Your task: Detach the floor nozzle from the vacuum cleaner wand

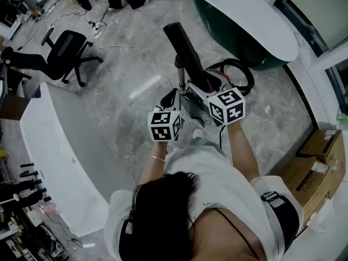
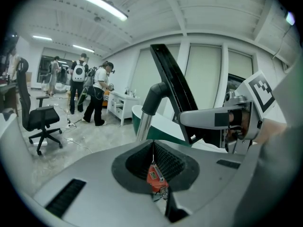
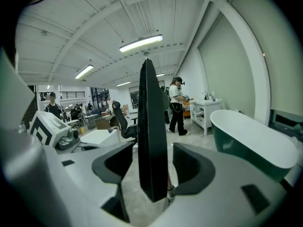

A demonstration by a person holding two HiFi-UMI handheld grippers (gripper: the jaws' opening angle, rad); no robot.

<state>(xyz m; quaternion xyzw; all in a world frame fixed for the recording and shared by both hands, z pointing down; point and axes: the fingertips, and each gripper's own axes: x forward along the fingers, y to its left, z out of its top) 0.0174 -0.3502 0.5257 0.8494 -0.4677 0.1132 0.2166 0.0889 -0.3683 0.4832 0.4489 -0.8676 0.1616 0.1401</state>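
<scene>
The vacuum's black floor nozzle [image 1: 181,40] points upward on its silver wand [image 1: 178,73], in front of the person. In the right gripper view the nozzle [image 3: 152,126] stands edge-on between the jaws of my right gripper [image 3: 152,167]. These jaws are open and their pads are clear of it on both sides. My left gripper [image 2: 152,148] is shut with nothing between its pads. A small orange-red labelled part [image 2: 155,176] shows through the notch below them. From there the nozzle [image 2: 173,86] and wand [image 2: 144,124] rise just beyond. In the head view, the left gripper [image 1: 173,98] sits beside the wand's lower end.
A dark green tub with a white rim [image 1: 247,23] stands at the upper right, with a black hose loop [image 1: 239,69] beside it. An office chair [image 1: 68,50] and a white curved counter [image 1: 54,151] are on the left. Cardboard boxes [image 1: 318,162] lie right. People [image 2: 94,96] stand far back.
</scene>
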